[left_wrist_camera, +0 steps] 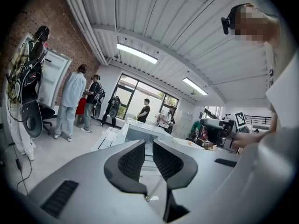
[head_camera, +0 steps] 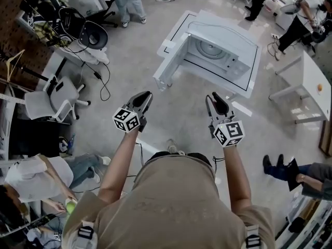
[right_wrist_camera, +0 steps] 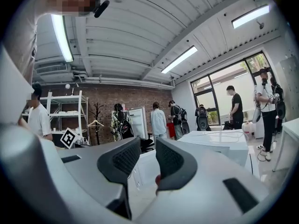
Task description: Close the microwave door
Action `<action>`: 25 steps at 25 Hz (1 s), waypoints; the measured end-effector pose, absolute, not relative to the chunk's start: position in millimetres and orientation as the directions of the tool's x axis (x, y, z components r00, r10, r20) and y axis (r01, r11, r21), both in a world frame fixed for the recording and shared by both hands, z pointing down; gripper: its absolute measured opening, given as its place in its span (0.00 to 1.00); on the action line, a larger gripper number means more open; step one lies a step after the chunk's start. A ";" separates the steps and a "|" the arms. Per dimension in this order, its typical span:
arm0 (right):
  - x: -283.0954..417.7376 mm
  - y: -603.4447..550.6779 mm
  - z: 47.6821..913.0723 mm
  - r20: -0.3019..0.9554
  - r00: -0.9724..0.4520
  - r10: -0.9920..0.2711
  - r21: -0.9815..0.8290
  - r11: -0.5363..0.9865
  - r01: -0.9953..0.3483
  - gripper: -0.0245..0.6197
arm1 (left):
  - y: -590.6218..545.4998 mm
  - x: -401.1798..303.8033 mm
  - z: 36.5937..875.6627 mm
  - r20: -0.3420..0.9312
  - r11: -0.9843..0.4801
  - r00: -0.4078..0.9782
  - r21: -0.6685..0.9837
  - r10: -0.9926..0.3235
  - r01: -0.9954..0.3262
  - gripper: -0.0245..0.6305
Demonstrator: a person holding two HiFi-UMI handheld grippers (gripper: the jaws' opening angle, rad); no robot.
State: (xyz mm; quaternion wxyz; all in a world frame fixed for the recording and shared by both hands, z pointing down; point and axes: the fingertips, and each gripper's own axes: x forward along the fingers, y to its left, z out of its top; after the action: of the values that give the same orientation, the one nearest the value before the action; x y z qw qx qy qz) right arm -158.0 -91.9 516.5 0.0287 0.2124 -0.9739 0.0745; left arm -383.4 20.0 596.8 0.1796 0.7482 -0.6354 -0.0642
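Now one microwave [head_camera: 220, 53], one open door [head_camera: 170, 62]; left gripper [head_camera: 147, 96], right gripper [head_camera: 213, 99].

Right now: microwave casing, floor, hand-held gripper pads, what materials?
Microwave casing: white painted sheet metal, likely; flat, sharp-edged panels.
Floor: grey polished concrete or similar; mottled, faint sheen.
Left hand-held gripper pads: black rubbery material; matte, dotted texture.
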 end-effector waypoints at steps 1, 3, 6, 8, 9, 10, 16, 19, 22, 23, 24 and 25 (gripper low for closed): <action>-162.0 -93.4 517.5 0.087 -0.906 -0.415 -0.135 0.896 -0.423 0.20 | 18.5 -388.5 598.7 0.132 -0.131 0.188 0.350 -0.973 -0.928 0.09; -169.9 -95.8 518.6 0.085 -0.903 -0.422 -0.136 0.893 -0.430 0.20 | 15.4 -398.6 602.4 0.132 -0.134 0.190 0.349 -0.973 -0.927 0.09; -180.5 -98.2 518.6 0.088 -0.904 -0.419 -0.126 0.895 -0.427 0.20 | 10.2 -409.0 606.8 0.131 -0.134 0.190 0.351 -0.973 -0.927 0.09; -185.1 -100.9 517.8 0.089 -0.905 -0.416 -0.120 0.897 -0.425 0.20 | 6.1 -411.9 609.5 0.131 -0.135 0.192 0.354 -0.973 -0.925 0.09; -186.5 -103.0 517.2 0.089 -0.905 -0.417 -0.118 0.897 -0.425 0.20 | 3.9 -412.8 610.7 0.132 -0.136 0.194 0.355 -0.972 -0.925 0.09; -187.5 -105.4 516.6 0.088 -0.904 -0.418 -0.119 0.897 -0.427 0.20 | 1.5 -413.5 611.7 0.133 -0.137 0.196 0.355 -0.972 -0.925 0.09; -194.5 -123.8 516.6 0.090 -0.909 -0.407 -0.130 0.900 -0.416 0.20 | -15.4 -416.5 621.6 0.165 -0.146 0.208 0.323 -0.964 -0.935 0.13; -198.8 -136.1 519.6 0.088 -0.917 -0.390 -0.140 0.906 -0.399 0.20 | -25.9 -416.9 636.8 0.221 -0.147 0.211 0.274 -0.952 -0.951 0.16; -201.3 -151.0 520.4 0.093 -0.924 -0.371 -0.149 0.912 -0.381 0.20 | -37.5 -419.5 654.3 0.272 -0.124 0.197 0.264 -0.942 -0.956 0.20; -202.2 -156.0 519.7 0.096 -0.927 -0.363 -0.149 0.915 -0.374 0.20 | -41.5 -421.4 660.2 0.290 -0.111 0.188 0.263 -0.938 -0.958 0.20; -203.4 -160.9 518.5 0.098 -0.930 -0.354 -0.148 0.919 -0.365 0.20 | -45.6 -423.9 666.0 0.311 -0.098 0.178 0.256 -0.934 -0.962 0.20; -204.7 -165.7 516.8 0.100 -0.933 -0.346 -0.146 0.922 -0.357 0.20 | -49.8 -427.0 671.4 0.333 -0.086 0.167 0.244 -0.928 -0.966 0.20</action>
State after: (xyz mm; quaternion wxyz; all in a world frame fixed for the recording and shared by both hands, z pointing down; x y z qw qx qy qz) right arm -204.7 -165.7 516.8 0.0359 0.1794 -0.9798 0.0811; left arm -427.0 -49.8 671.4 0.2059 0.7356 -0.6437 0.0459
